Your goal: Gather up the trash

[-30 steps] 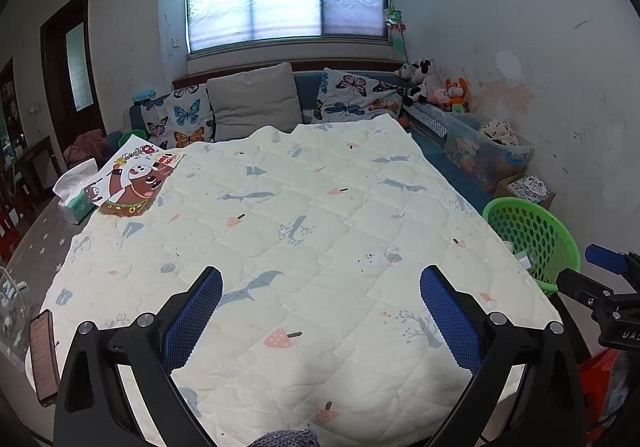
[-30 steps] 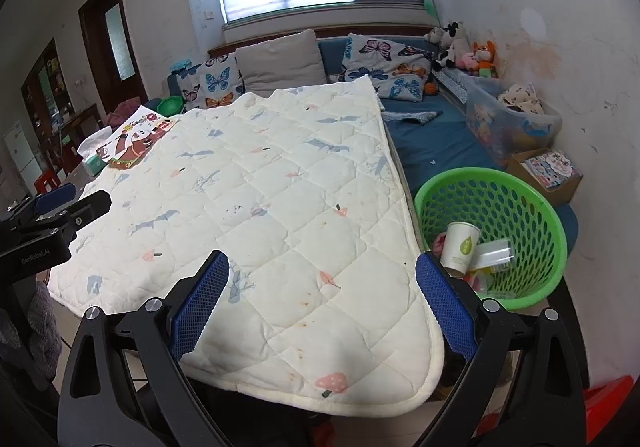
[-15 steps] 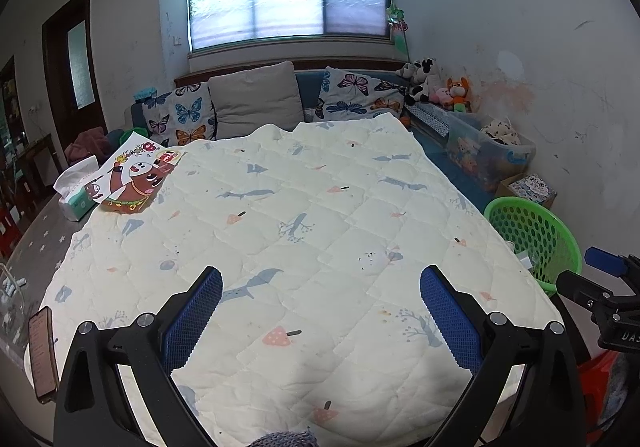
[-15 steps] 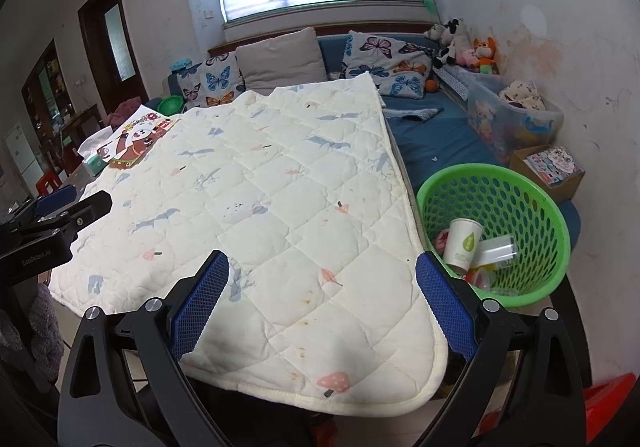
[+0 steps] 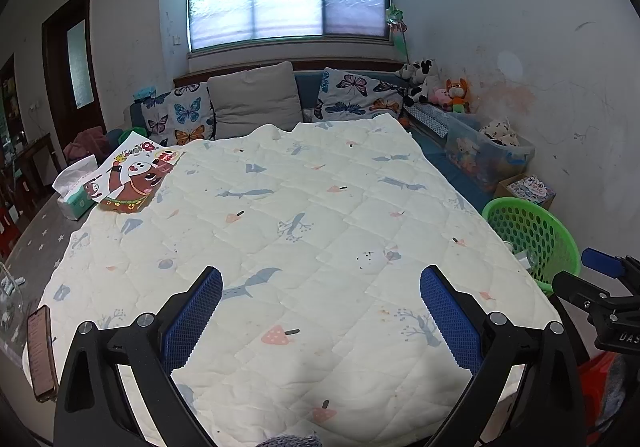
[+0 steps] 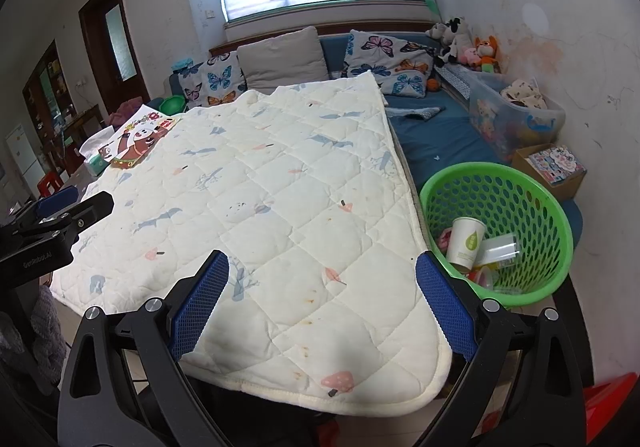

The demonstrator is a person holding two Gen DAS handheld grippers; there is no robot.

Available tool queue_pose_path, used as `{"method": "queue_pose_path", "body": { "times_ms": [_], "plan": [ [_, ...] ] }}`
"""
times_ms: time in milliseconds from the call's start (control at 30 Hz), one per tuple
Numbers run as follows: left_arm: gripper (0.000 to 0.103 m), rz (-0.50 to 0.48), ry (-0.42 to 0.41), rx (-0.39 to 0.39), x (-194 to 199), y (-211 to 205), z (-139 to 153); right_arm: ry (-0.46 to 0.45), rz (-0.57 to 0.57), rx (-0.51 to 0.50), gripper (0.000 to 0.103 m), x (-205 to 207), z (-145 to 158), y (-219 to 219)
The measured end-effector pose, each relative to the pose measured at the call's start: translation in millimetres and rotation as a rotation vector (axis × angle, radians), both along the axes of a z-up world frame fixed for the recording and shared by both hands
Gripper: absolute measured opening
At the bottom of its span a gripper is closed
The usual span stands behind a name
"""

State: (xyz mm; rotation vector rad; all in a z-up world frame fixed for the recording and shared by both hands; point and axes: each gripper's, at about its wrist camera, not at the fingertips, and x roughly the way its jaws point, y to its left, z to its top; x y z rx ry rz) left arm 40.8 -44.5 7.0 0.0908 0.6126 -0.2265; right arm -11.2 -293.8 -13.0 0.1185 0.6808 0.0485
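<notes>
**A:** What do you have on the left side?

**B:** My left gripper [image 5: 320, 311] hangs over the near part of the quilted cover [image 5: 304, 239], its jaws spread wide with nothing between them. The blue pads [image 5: 194, 317] are bare. From the right wrist view I also see this gripper [image 6: 56, 215] off at the left edge, above the quilt's side.

**A:** And the right?

**B:** My right gripper [image 6: 322, 297] is released too, jaws wide apart and holding nothing, over the near right corner of the quilt [image 6: 280, 207]. Its right finger sits just beside the green basket [image 6: 560, 223].

**A:** Where is the trash?

**B:** In the basket, which stands on the floor just off the quilt's right edge. Inside I see a white paper cup [image 6: 466, 243] with a green leaf mark, tilted, with a clear plastic container [image 6: 500, 247] lying against it and some pinkish scraps [image 6: 444, 237] behind. Other small bits lie at the bottom; I cannot tell what they are.

**A:** Anything left on the quilt?

**B:** At the far left corner lies a cartoon picture sheet [image 5: 136, 177], and just beside it a tissue box [image 5: 76, 191]. A phone [image 5: 40, 353] lies at the near left edge, off the quilt.

**A:** And behind?

**B:** Butterfly cushions [image 5: 180, 119] and a grey pillow [image 5: 254, 101] against the window wall, soft toys [image 6: 472, 43] in the right corner, a clear storage bin [image 6: 516, 119] along the right wall, and a cardboard box [image 6: 552, 167] beside the basket.
</notes>
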Motion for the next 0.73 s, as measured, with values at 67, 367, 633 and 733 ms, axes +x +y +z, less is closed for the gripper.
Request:
{"method": "queue_pose_path", "body": {
  "times_ms": [67,367,633,733],
  "plan": [
    [0.096,-0.001,-0.001,0.000,0.0,0.0,-0.1,-0.001,0.002,0.000,0.094,0.3,-0.1,0.5],
    [0.096,0.011,-0.018,0.004,-3.0,-0.6,1.8,-0.004,0.006,-0.001,0.094,-0.2,-0.9,3.3],
    [0.096,0.025,-0.017,-0.004,-0.3,3.0,4.2,-0.004,0.007,0.003,0.094,-0.3,-0.3,6.8],
    [0.096,0.025,-0.020,0.002,0.2,3.0,4.1,-0.004,0.008,0.004,0.094,-0.1,0.4,7.7]
  ]
}}
